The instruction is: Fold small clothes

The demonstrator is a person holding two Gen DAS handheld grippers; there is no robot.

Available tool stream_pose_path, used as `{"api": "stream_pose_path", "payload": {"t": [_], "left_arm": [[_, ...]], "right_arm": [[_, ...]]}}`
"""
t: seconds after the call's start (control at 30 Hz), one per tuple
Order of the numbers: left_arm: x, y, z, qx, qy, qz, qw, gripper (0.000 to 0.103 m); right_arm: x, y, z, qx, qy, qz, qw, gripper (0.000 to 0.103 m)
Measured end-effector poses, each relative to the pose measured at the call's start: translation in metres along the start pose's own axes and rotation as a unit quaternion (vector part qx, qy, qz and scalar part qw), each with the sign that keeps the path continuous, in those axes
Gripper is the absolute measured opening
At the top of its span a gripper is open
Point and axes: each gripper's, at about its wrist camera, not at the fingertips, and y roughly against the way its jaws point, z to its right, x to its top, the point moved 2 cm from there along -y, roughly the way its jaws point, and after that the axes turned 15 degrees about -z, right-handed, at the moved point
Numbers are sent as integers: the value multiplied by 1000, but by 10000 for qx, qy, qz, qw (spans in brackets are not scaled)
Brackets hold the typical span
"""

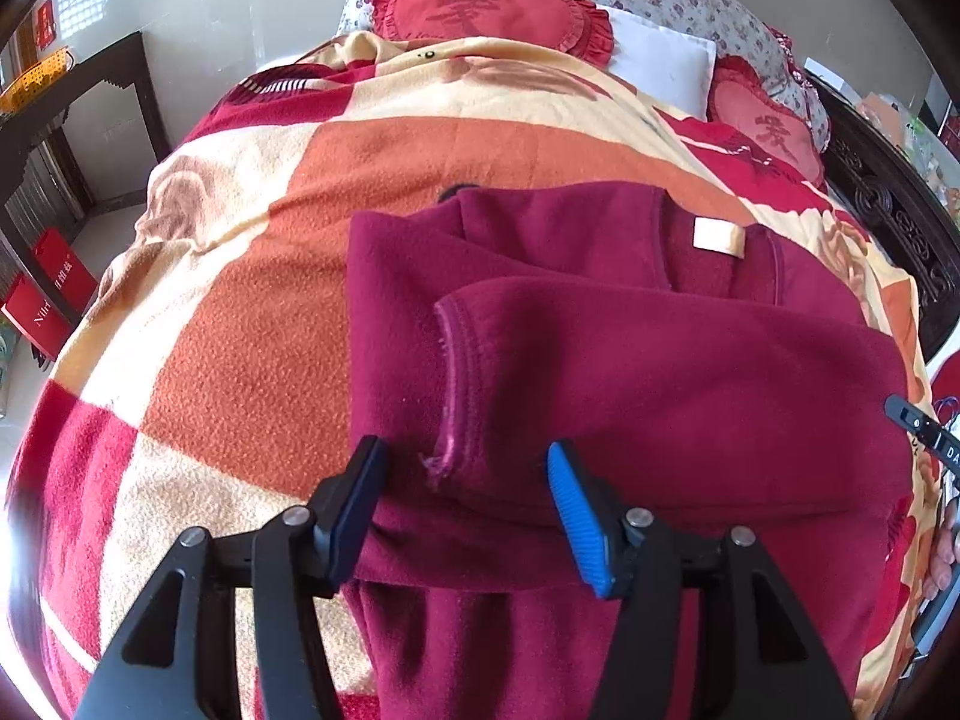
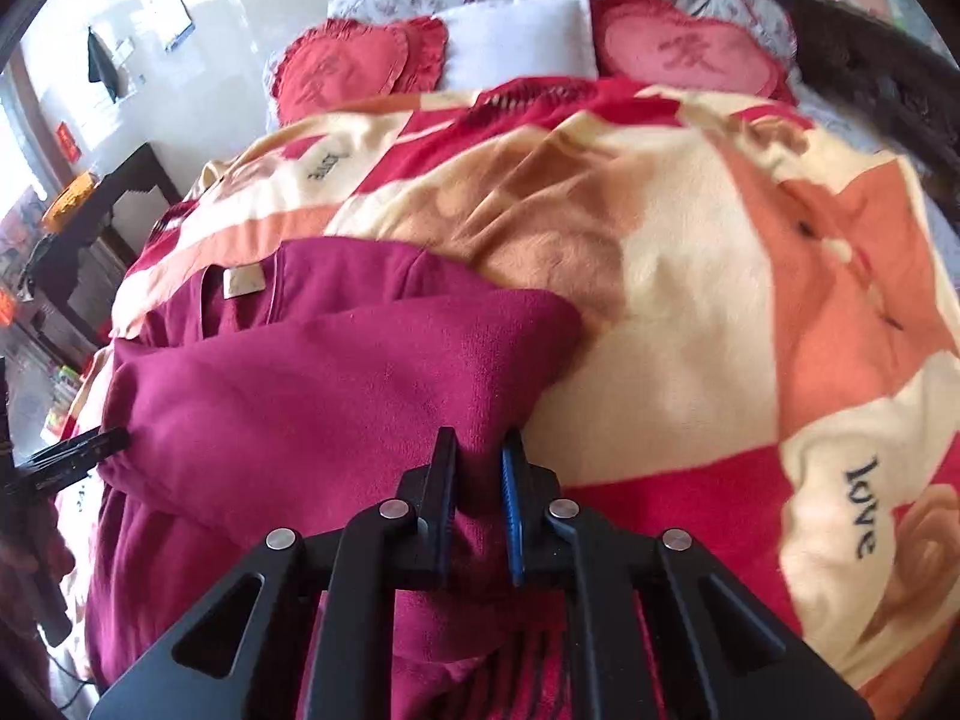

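Both close over the bed (image 1: 252, 276), facing its pillows (image 2: 522, 36), left from the garment's (image 1: 600, 360) left, right apparently from its right, sharing both.

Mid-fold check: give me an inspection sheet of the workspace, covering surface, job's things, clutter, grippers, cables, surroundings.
Surface: bed under a checked fleece blanket in orange, cream and red.
Job's things: maroon fleece top, sleeve folded across the body, neck label showing.
Clutter: two red heart cushions, white pillow.
Grippers: left hand-held gripper open over the sleeve cuff; right hand-held gripper shut on the top's edge.
Cables: nothing seen.
Surroundings: dark wooden table, carved dark headboard, tiled wall.
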Motion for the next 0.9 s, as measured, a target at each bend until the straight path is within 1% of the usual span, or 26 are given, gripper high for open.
{"api": "stream_pose_path", "payload": {"t": [0.07,0.1,0.13,0.2,0.27,0.33,0.4,0.47,0.53,0.57,0.6,0.67,0.73,0.9], "left_arm": [[0,-2,2,41,-13,-23,10000,62],[0,-2,2,75,-14,-23,10000,62],[0,-2,3,93,-18,-15,10000,62],[-2,0,3,104,-31,-9,9999,62],[-2,1,2,124,-27,-14,9999,62],[-2,2,3,148,-23,-24,9999,62],[-4,4,4,163,-22,-21,9999,62],[-6,7,5,183,-55,-30,9998,62],[-9,12,7,223,-115,-31,9997,62],[-12,15,7,247,-152,-32,9996,62],[-15,19,7,271,-191,-29,9994,62],[-22,30,5,310,-273,10,9991,62],[-29,39,2,343,-328,15,9989,63],[-54,72,-11,222,-411,20,9989,68]], "right_arm": [[0,-10,1,-204,40,-99,9997,0],[-1,-17,1,-239,13,-186,9995,0],[-1,-17,1,-234,-11,-185,9996,0],[-4,-5,2,-178,-129,-22,9998,1],[-8,9,2,-128,-258,93,9995,5],[-15,24,-3,-113,-207,250,9994,5],[-24,29,-12,-61,-22,260,9996,5],[-30,19,-19,-98,190,21,9998,5],[-35,-4,-21,-466,296,-438,9975,5],[-37,-16,-20,-562,343,-630,9958,6],[-36,-17,-20,-547,338,-619,9960,7],[-35,-2,-20,-382,232,-556,9975,7],[-35,21,-20,-152,190,-360,9991,8],[-47,77,-21,-89,363,70,9993,10]]}}
